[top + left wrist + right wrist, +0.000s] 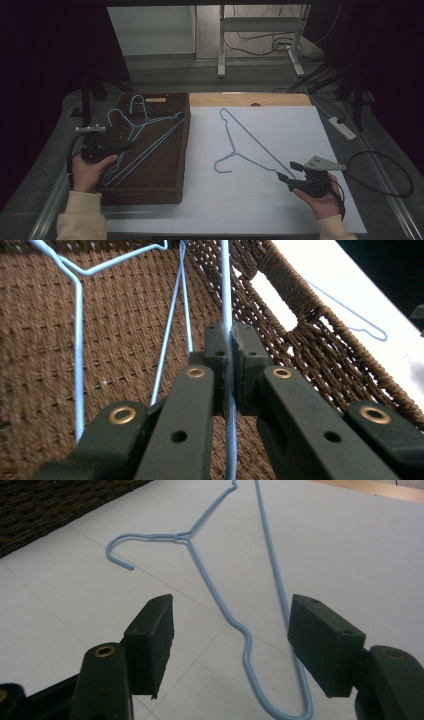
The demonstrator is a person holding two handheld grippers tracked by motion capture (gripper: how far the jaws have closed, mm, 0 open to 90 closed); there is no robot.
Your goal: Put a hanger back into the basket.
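Note:
A brown woven basket [183, 150] stands on the left of the table with two or three blue wire hangers [150, 131] lying in it. My left gripper [131, 145] reaches over the basket's left wall and is shut on one thin blue hanger wire [226, 285], which runs straight between the pressed pads [218, 347]. Another blue hanger [245, 140] lies flat on the white board. My right gripper [286, 170] rests low at that hanger's near right corner. Its jaws stand open, and the hanger's bent corner [250, 650] lies between them untouched.
The basket's side handle hole [272, 300] faces the white board [280, 210]. A bare wooden strip [250, 99] runs along the far table edge. A white power strip [342, 127] and cables lie at the right. Metal table legs [221, 45] stand behind.

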